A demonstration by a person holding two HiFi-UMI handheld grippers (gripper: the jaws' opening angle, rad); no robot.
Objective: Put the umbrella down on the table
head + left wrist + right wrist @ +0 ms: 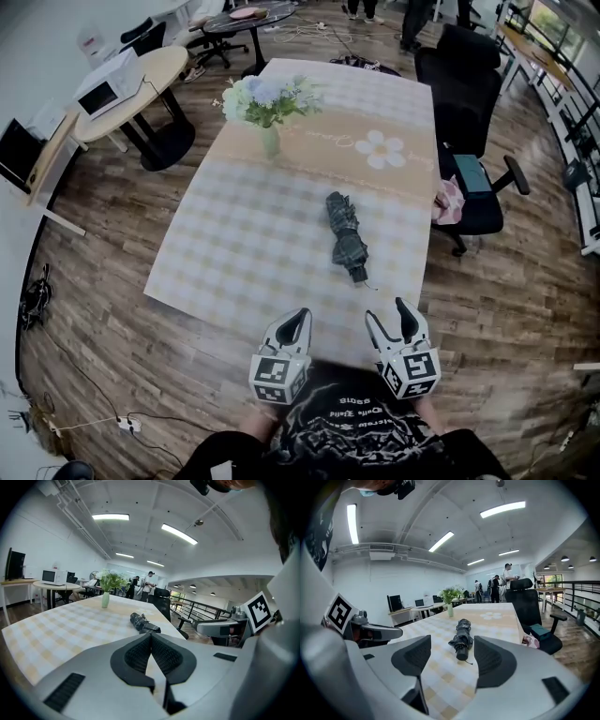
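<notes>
A folded dark checked umbrella [345, 235] lies flat on the table [234, 253] with its handle end toward me; it also shows in the left gripper view as the umbrella [142, 622] and in the right gripper view as the umbrella [462, 638]. My right gripper [386, 317] hangs near the table's front edge, short of the umbrella, jaws apart and holding nothing. My left gripper [298, 323] is beside it at the left, its pads touching at the tips with nothing between them.
A vase of flowers [268, 105] stands at the table's far middle. A black office chair [473, 178] with a pink item on it sits at the table's right side. Round tables [131, 89] and people stand further back.
</notes>
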